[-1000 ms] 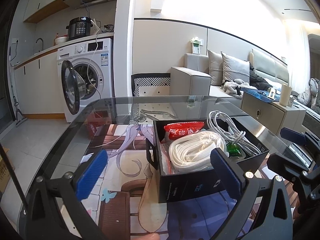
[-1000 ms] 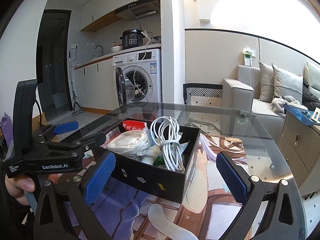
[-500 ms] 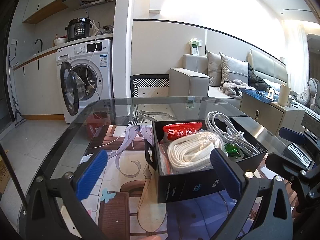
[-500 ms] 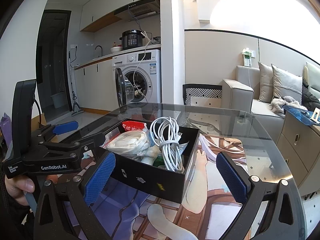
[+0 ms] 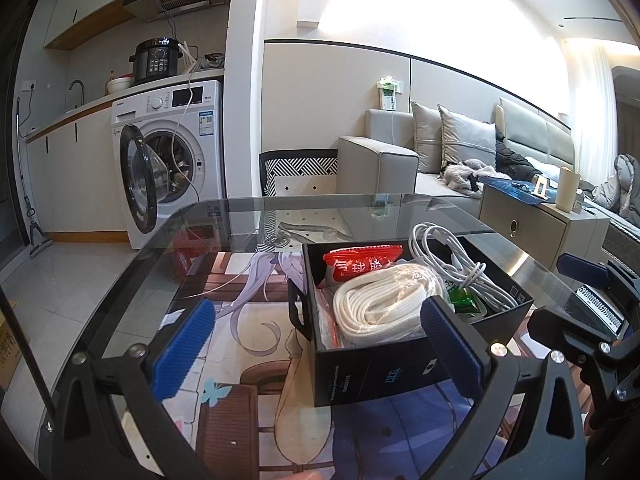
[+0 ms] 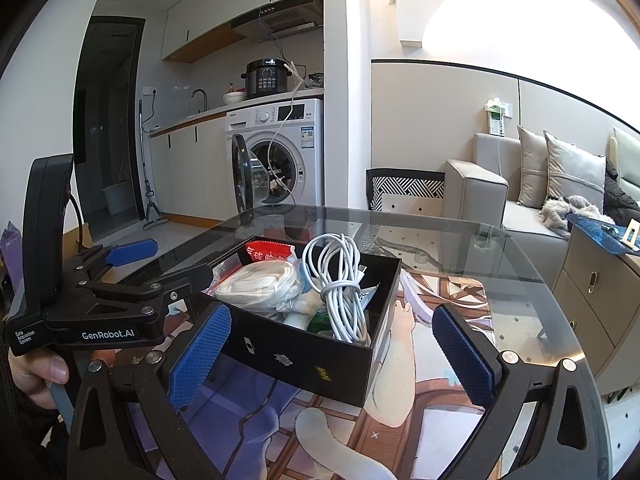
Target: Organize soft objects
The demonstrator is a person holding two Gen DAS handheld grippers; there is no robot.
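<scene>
A black box [image 5: 400, 368] [image 6: 304, 354] stands on the glass table [image 5: 152, 280]. Inside lie a bagged coil of white strap [image 5: 380, 304] [image 6: 256, 284], a bundled white cable [image 5: 460, 268] [image 6: 340, 292], a red packet [image 5: 360, 264] [image 6: 266, 250] and a green packet [image 5: 464, 302]. My left gripper [image 5: 316, 350] is open and holds nothing, with its right fingertip in front of the box's near corner. My right gripper [image 6: 330, 354] is open too, its pads on either side of the box's near wall, a little short of it. The left gripper [image 6: 160, 264] also shows at the left in the right wrist view.
A printed mat [image 6: 400, 408] covers the table under the box. Beyond the far edge stand a washing machine [image 5: 172, 160] with its door open, a patterned chair [image 5: 300, 172] and a grey sofa [image 5: 400, 160]. A cabinet [image 5: 540, 220] stands at the right. A hand [image 6: 36, 372] grips the left tool.
Both grippers have drifted very slightly; the box and what lies in it have not moved. Both stay open.
</scene>
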